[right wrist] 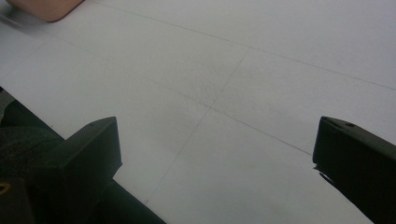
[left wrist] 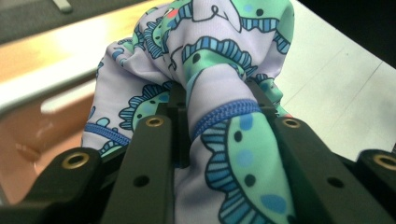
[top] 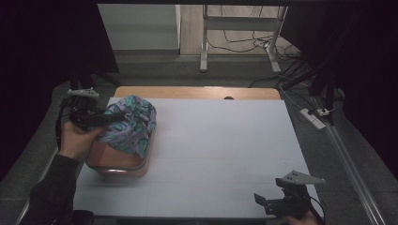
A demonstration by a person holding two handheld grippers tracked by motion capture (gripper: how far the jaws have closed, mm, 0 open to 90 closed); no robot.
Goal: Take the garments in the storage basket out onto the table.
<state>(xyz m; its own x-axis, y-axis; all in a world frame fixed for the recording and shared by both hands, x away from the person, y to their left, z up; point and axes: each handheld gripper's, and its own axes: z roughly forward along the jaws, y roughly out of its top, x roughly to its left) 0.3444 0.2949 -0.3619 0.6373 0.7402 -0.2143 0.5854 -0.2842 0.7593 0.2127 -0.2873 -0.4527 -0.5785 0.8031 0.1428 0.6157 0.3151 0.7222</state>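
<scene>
A lilac cloth (top: pixel 129 123) with a green and blue pattern lies bunched over the far part of a pink bin (top: pixel 117 161) at the table's left. My left gripper (top: pixel 107 118) is at the cloth's left side, shut on a fold of it. In the left gripper view the patterned cloth (left wrist: pixel 224 135) with a blue seam is pinched between the two black jaws. My right gripper (top: pixel 263 200) hovers low over the table's near right corner, open, with bare white surface between its jaws (right wrist: pixel 215 154).
The white table top (top: pixel 220 145) stretches right of the bin, with a wooden strip (top: pixel 197 92) along its far edge. A corner of the pink bin (right wrist: pixel 44 8) shows in the right gripper view. A power strip (top: pixel 313 118) and cables lie on the floor at the right.
</scene>
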